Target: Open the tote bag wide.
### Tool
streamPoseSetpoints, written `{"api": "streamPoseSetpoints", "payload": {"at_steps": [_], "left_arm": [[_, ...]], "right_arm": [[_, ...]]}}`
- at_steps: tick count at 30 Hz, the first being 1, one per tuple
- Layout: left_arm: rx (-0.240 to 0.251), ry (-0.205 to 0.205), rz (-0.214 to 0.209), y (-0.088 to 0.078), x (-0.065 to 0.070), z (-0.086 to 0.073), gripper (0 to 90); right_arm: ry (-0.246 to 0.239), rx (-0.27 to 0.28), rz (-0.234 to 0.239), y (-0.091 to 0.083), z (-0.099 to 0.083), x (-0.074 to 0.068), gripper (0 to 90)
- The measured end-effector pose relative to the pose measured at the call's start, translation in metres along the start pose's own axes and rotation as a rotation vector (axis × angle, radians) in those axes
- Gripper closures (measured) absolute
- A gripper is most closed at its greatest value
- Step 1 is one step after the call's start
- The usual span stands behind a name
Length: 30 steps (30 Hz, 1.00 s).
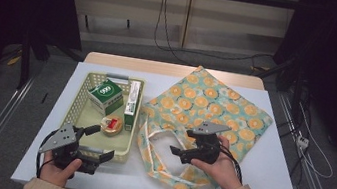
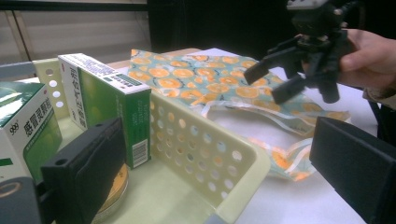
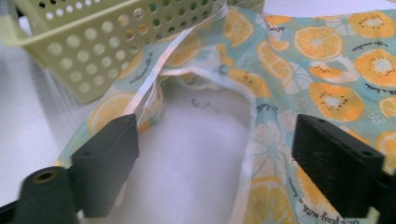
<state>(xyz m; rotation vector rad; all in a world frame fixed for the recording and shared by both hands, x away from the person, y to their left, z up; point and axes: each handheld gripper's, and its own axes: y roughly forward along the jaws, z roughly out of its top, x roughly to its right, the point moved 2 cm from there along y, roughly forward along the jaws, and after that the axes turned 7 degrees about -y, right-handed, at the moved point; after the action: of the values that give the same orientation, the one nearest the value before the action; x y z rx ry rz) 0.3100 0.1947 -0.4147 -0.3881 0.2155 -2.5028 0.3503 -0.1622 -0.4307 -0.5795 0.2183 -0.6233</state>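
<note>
A tote bag (image 1: 210, 106) printed with orange slices lies flat on the right half of the white table (image 1: 272, 165), its handles (image 1: 149, 139) spread toward the person. My right gripper (image 1: 181, 141) hovers over those handles, open, with a handle strap (image 3: 250, 121) and bare tabletop showing between the jaws (image 3: 219, 154). A pale yellow perforated basket (image 1: 75, 101) sits to the left. My left gripper (image 1: 98, 143) is open at its near right corner, one jaw inside and one outside the basket wall (image 2: 196, 149). Across the bag, the left gripper view shows the right gripper (image 2: 285, 77).
In the basket stand a green and white box (image 1: 104, 95), a tall narrow green and white box (image 1: 132, 98) and a round tin (image 1: 111, 125). Dark curtains, cables and metal rails surround the table. Bare tabletop lies along the front edge and at the far right.
</note>
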Motion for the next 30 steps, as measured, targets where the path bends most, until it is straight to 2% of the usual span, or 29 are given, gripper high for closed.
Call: {"api": "streamPoseSetpoints", "payload": {"at_steps": [3,7,12,14,16,21,24,26,28,30], "left_arm": [[0.006,-0.003,0.002,-0.001,0.000,0.001,3.7],[0.006,-0.004,0.002,-0.001,0.000,0.001,3.7],[0.015,0.000,0.008,-0.005,0.001,0.002,3.7],[0.015,0.003,0.010,-0.006,0.000,0.003,3.7],[0.018,0.002,0.014,-0.006,0.001,0.003,3.7],[0.011,0.003,0.014,-0.006,0.001,0.002,3.7],[0.013,0.001,0.018,-0.007,0.000,0.002,3.7],[0.016,0.001,0.019,-0.008,-0.001,0.002,3.7],[0.016,0.001,0.014,-0.007,-0.001,0.002,3.7],[0.011,0.004,0.016,-0.006,-0.001,0.002,3.7]], "right_arm": [[0.004,0.007,0.043,-0.001,-0.003,-0.007,14.1],[-0.002,0.003,0.062,-0.002,-0.004,-0.015,20.5],[-0.010,0.014,0.102,-0.005,-0.003,-0.027,37.4],[-0.037,0.005,0.128,-0.005,-0.003,-0.034,45.1],[-0.058,-0.010,0.157,-0.004,-0.002,-0.040,45.8],[-0.086,-0.015,0.187,0.000,-0.002,-0.051,51.6],[-0.132,-0.028,0.215,0.003,-0.001,-0.059,53.9],[-0.139,-0.039,0.217,0.005,-0.002,-0.063,54.9],[-0.131,-0.048,0.242,0.009,-0.004,-0.067,55.8],[-0.146,-0.065,0.249,0.013,-0.006,-0.071,55.5]]}}
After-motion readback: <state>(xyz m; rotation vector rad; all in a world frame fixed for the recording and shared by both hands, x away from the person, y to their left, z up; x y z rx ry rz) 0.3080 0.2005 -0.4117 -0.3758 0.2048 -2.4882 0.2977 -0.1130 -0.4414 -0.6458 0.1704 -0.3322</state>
